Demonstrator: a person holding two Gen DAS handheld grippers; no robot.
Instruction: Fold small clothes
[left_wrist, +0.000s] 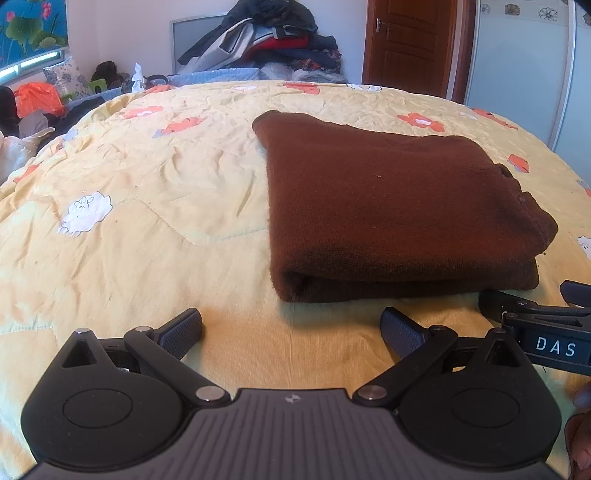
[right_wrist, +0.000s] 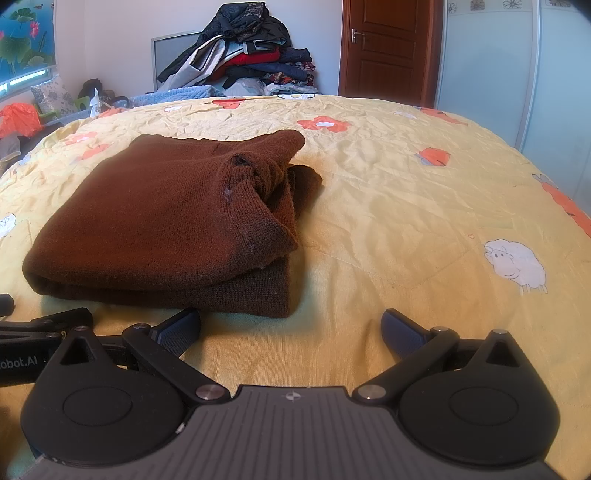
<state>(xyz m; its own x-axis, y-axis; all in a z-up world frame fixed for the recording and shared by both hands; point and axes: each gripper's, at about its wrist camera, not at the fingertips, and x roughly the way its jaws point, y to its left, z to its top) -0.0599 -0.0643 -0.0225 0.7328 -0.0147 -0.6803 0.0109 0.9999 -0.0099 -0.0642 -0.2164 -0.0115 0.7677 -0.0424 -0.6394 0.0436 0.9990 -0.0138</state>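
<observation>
The brown sweater (left_wrist: 391, 206) lies folded in a thick stack on the bed (left_wrist: 147, 184), its rounded fold facing the cameras. From the right wrist view its ribbed cuff or hem bunches up on top at the right side, with a dark hole-like gap there; what that gap is I cannot tell. The layers underneath are hidden.

Left tongs (left_wrist: 291, 328) are spread wide, nothing between them, hovering over bare quilt just short of the sweater's near edge. Right tongs (right_wrist: 291, 326) are spread too, empty, with the left finger (right_wrist: 181, 330) just before the sweater's near right corner.

At the right edge of the left view the other gripper cuts in, its label reading "DAS", the rest cut off. In the right view the matching label reads "obot.AI", its start cut off.

The quilt shows sheep and orange prints. Beyond it sits a clothes pile (right_wrist: 247, 55) and a brown door (right_wrist: 388, 48).
</observation>
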